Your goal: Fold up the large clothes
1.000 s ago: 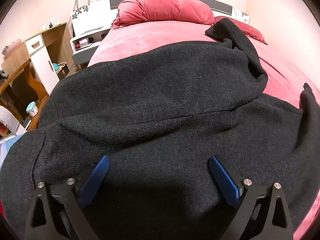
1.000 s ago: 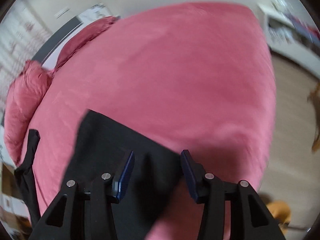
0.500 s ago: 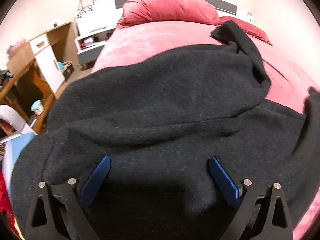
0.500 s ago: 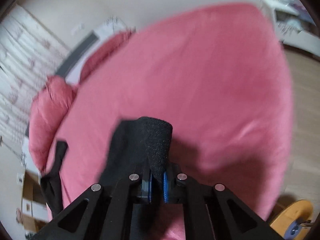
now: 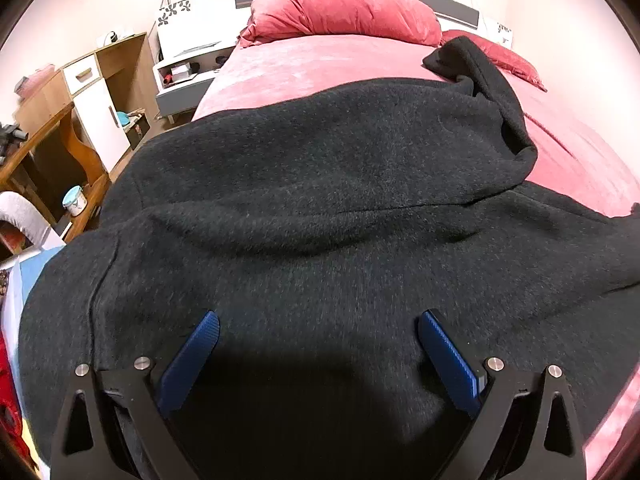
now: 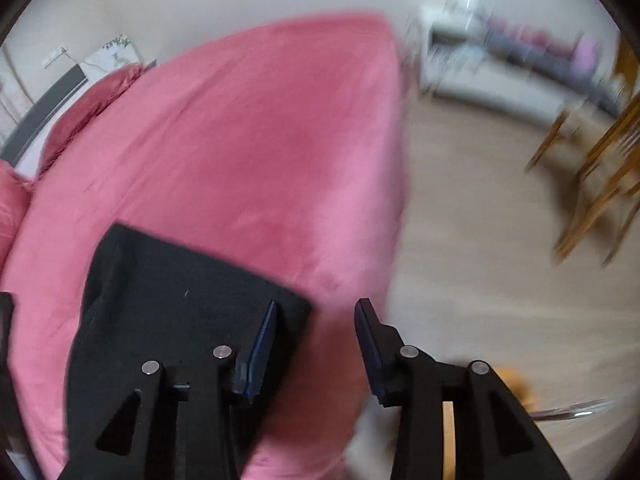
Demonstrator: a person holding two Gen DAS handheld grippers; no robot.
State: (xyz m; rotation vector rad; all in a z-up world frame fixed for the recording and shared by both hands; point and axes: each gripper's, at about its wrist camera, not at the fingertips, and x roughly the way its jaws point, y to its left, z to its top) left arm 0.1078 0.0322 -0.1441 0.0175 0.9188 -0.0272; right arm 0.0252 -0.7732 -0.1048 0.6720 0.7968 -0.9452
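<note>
A large black wool coat (image 5: 320,200) lies spread over a pink bed (image 5: 320,60), one sleeve folded across its body towards the pillows. My left gripper (image 5: 318,328) is wide open and empty, hovering just above the coat's near part. In the right wrist view a flat black end of the coat (image 6: 172,292) lies on the pink bedspread (image 6: 248,140) near the bed's edge. My right gripper (image 6: 316,316) is open and empty over the cloth's right corner; this view is motion-blurred.
A red pillow (image 5: 344,8) and headboard are at the far end. A wooden desk (image 5: 48,128), white cabinet and bedside unit (image 5: 188,76) stand left of the bed. Right of the bed are bare floor (image 6: 480,240), wooden chair legs (image 6: 600,184) and a white shelf.
My right gripper was shut on a fold of the black cloth half a second ago; it has let go, opened and swung right. The cloth lies flat again. The left gripper has barely moved.
</note>
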